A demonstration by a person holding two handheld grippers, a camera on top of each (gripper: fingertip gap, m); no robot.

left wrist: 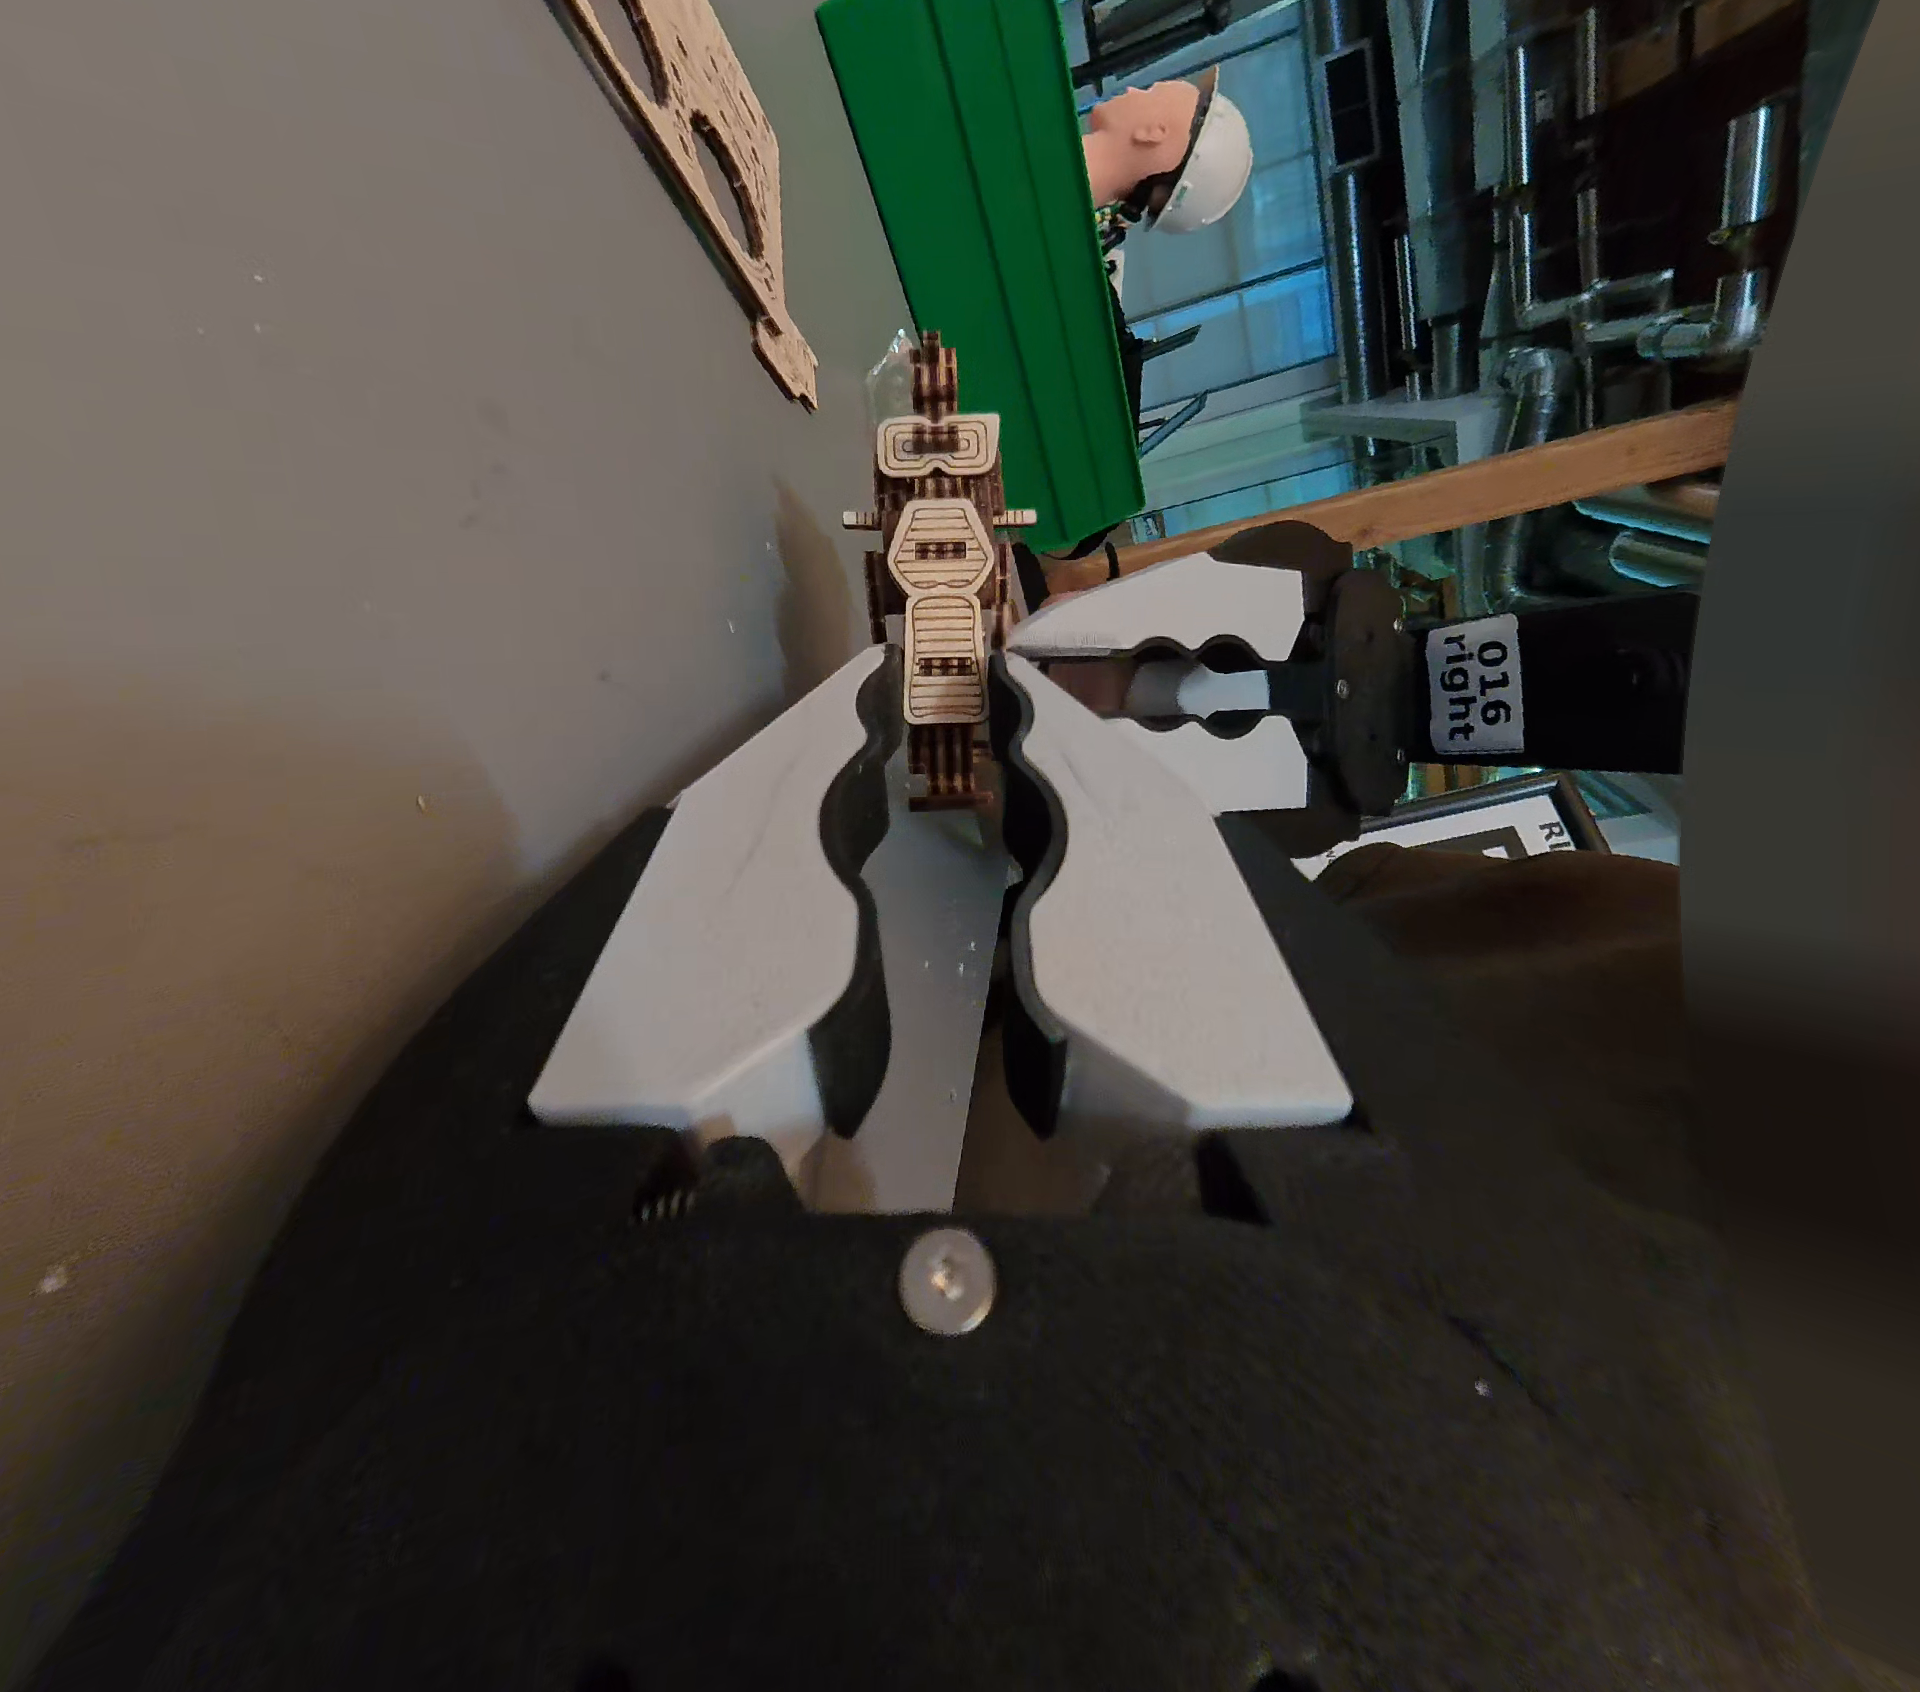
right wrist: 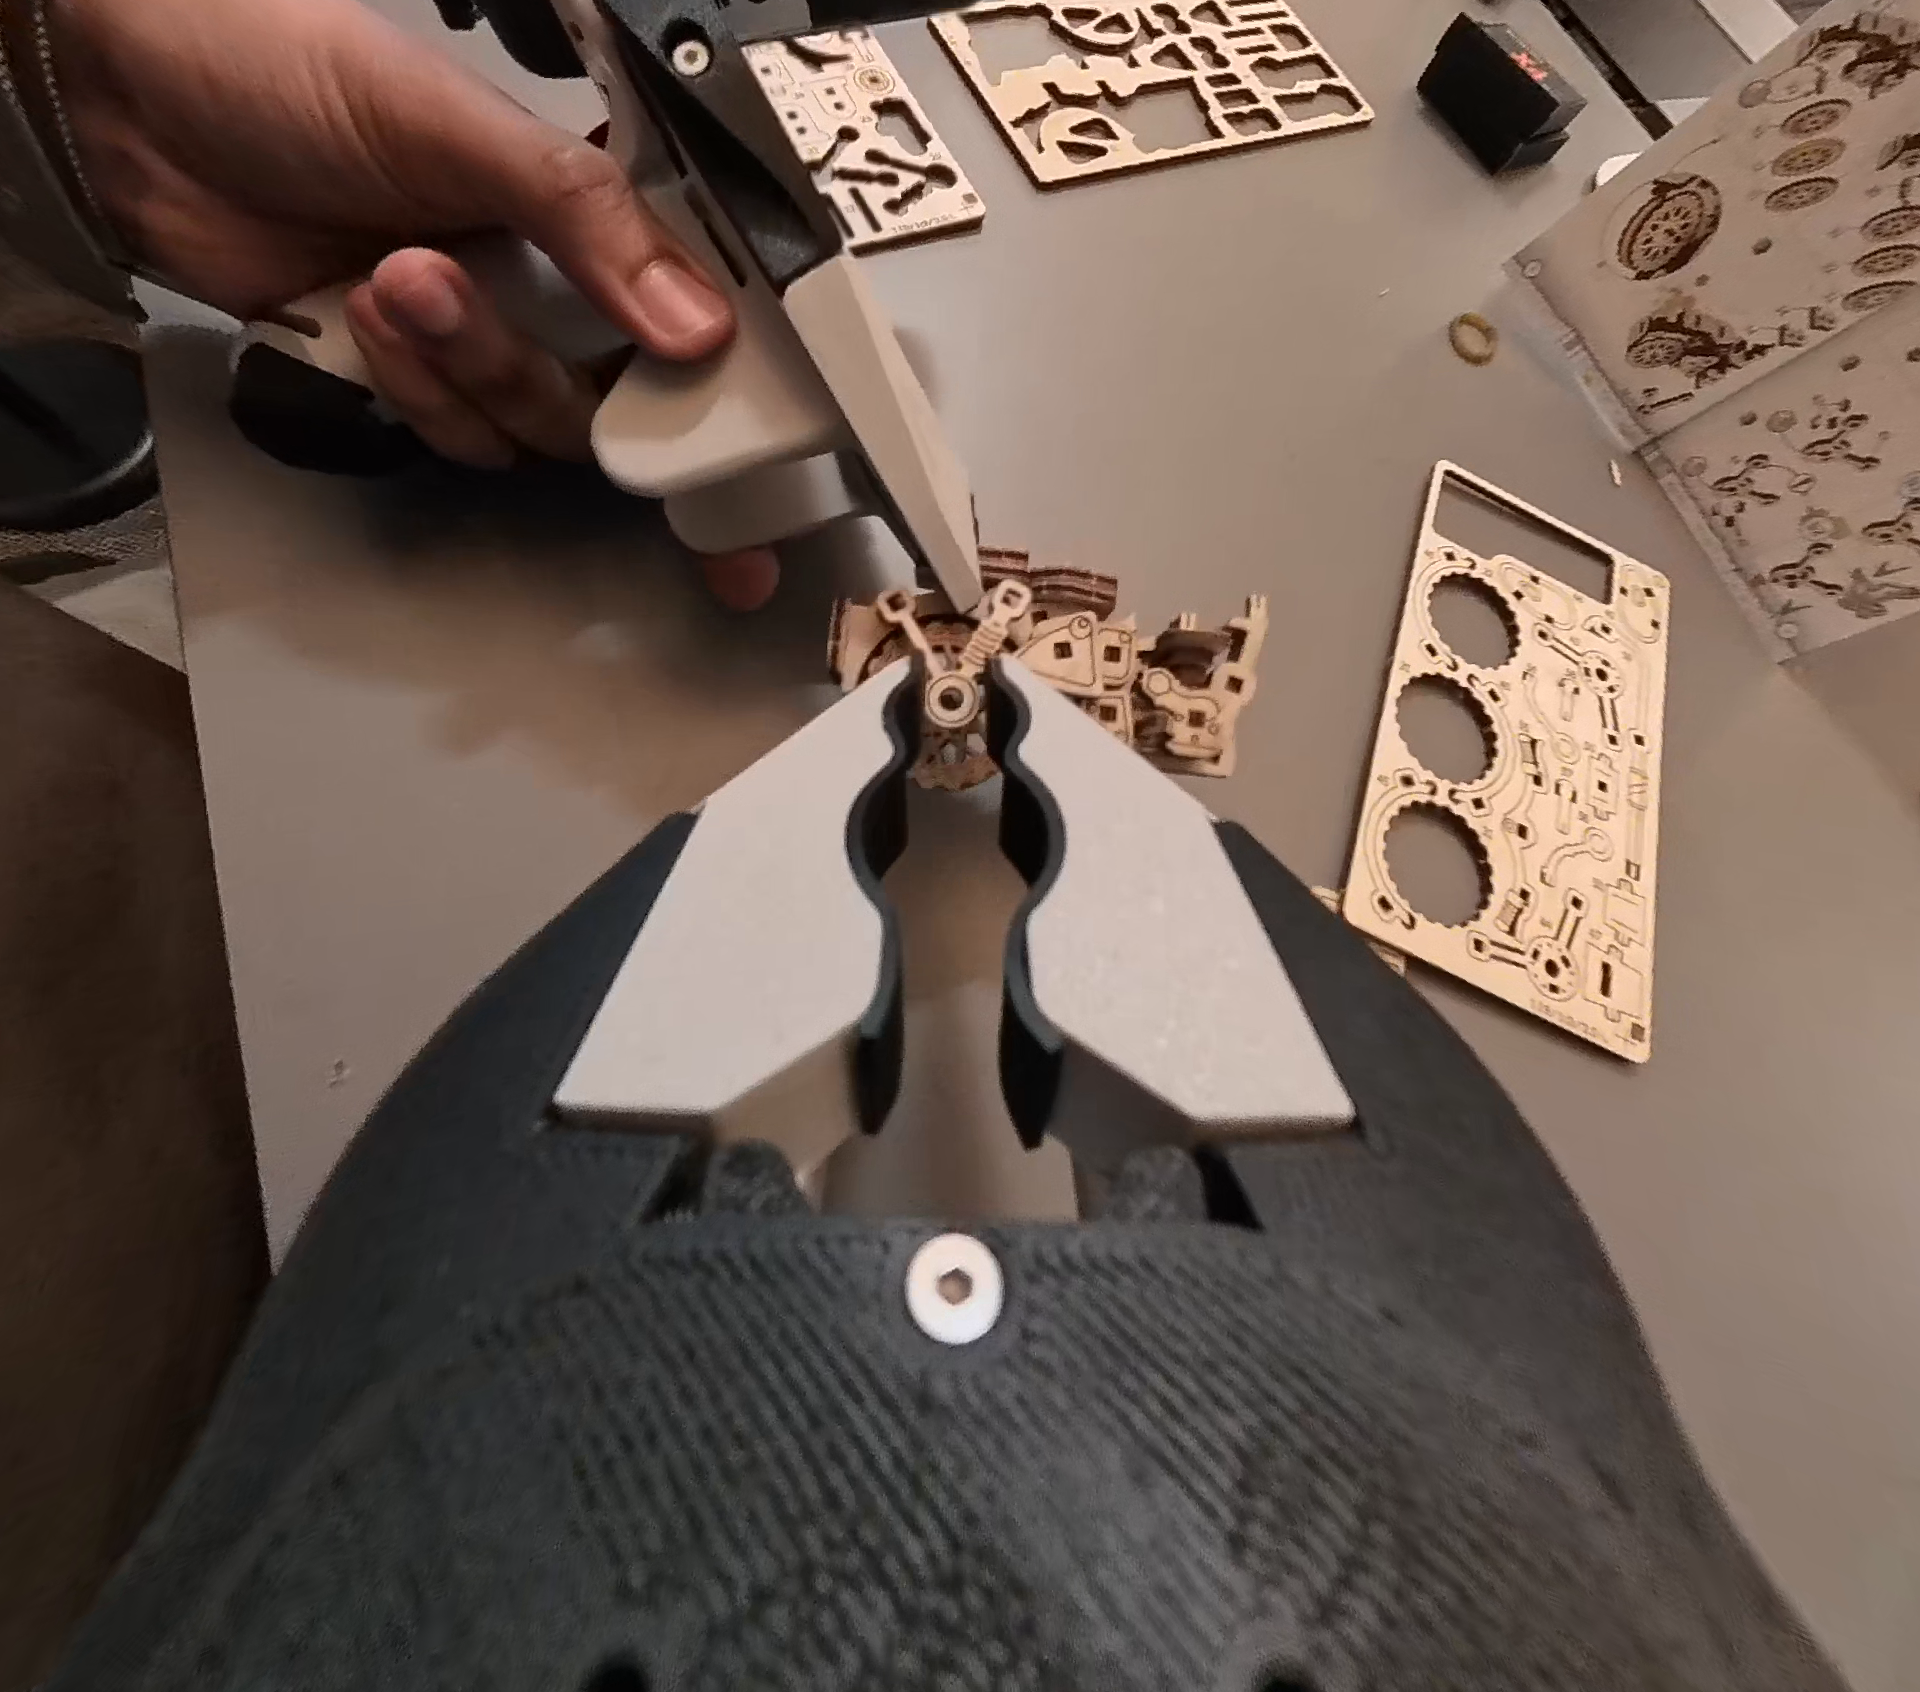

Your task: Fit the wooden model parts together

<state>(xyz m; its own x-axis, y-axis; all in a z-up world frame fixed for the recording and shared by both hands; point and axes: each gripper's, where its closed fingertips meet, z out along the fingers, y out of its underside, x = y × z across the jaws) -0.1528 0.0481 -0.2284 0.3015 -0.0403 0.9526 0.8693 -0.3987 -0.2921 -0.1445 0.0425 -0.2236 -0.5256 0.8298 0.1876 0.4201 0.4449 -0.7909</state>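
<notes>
Laser-cut wood forms the small model (left wrist: 943,603), which is held just above the grey table (right wrist: 520,759), clamped at one end between the fingertips of the left gripper (left wrist: 943,666). A V-shaped wooden part (right wrist: 951,676) on its side is pinched by the right gripper (right wrist: 951,686). Punched-out wooden sheets (right wrist: 1507,821) are spread nearby, and a green bin (left wrist: 977,240) is seen beyond.

Tongs (right wrist: 951,686) hide the wooden model's (right wrist: 1101,676) middle.
</notes>
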